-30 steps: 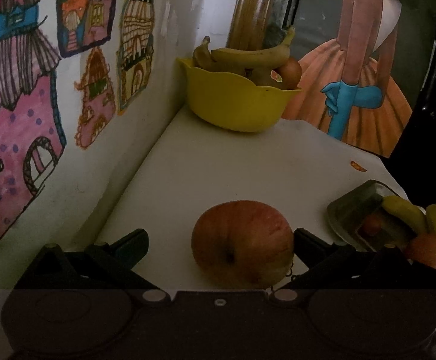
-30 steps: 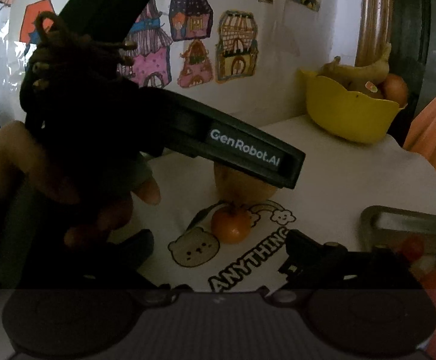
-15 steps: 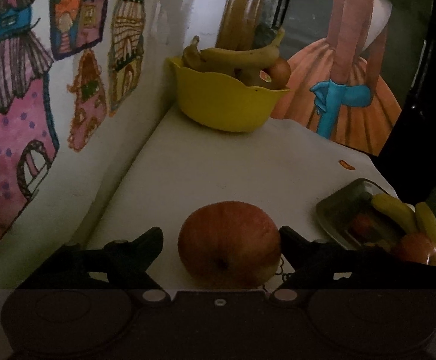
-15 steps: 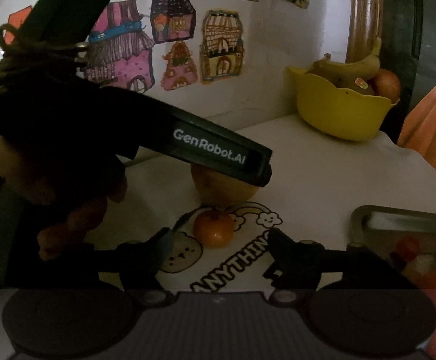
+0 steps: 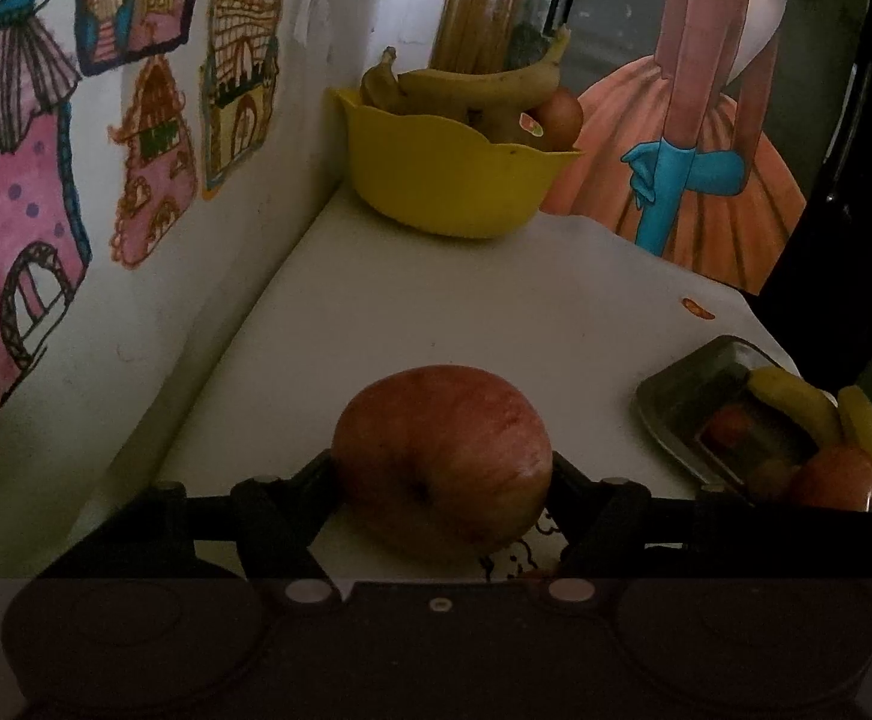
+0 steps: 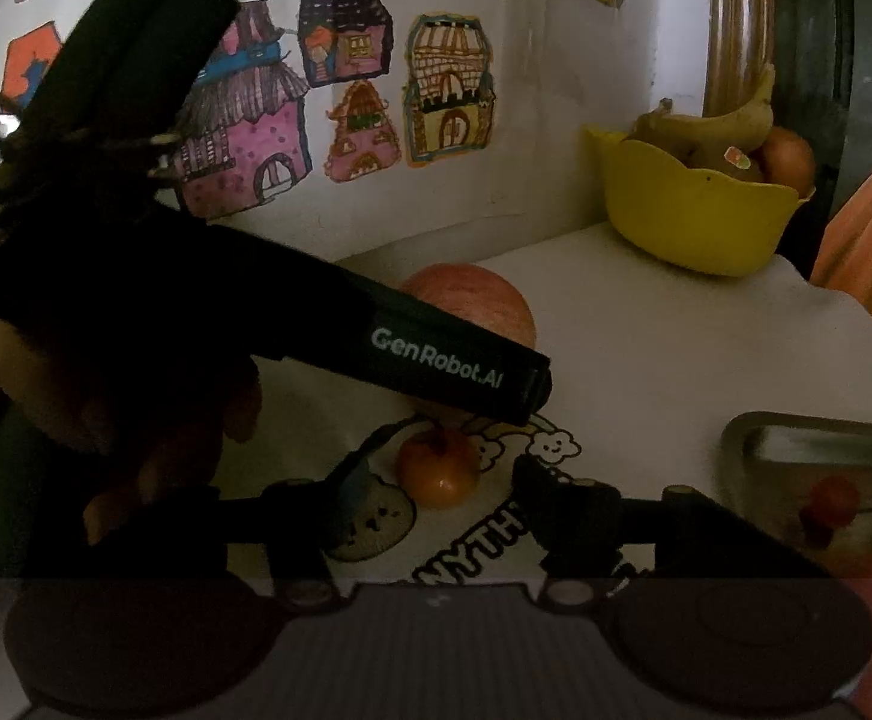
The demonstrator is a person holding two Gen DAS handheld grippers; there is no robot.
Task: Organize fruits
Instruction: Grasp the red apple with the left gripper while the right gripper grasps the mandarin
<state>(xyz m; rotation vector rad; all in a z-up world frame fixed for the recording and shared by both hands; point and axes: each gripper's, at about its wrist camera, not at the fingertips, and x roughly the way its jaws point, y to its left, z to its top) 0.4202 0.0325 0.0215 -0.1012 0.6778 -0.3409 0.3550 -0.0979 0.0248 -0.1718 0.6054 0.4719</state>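
The left gripper (image 5: 442,480), wide a second ago, is closing and now touches both sides of the apple (image 5: 443,456) on the tabletop (image 5: 448,300). The right gripper (image 6: 436,492) is closing around the small orange fruit (image 6: 437,471), not yet touching. Both lifts look imminent.

Hand-drawn, coloured house pictures (image 5: 159,180) are hanging on the white wall (image 5: 291,138) to the left of the table. A painting of a figure in an orange skirt and blue glove (image 5: 694,138) is leaning behind the table's far edge. A white cloth printed with a bear face (image 6: 375,525) and rainbow clouds (image 6: 550,444) is lying flat over the tabletop.
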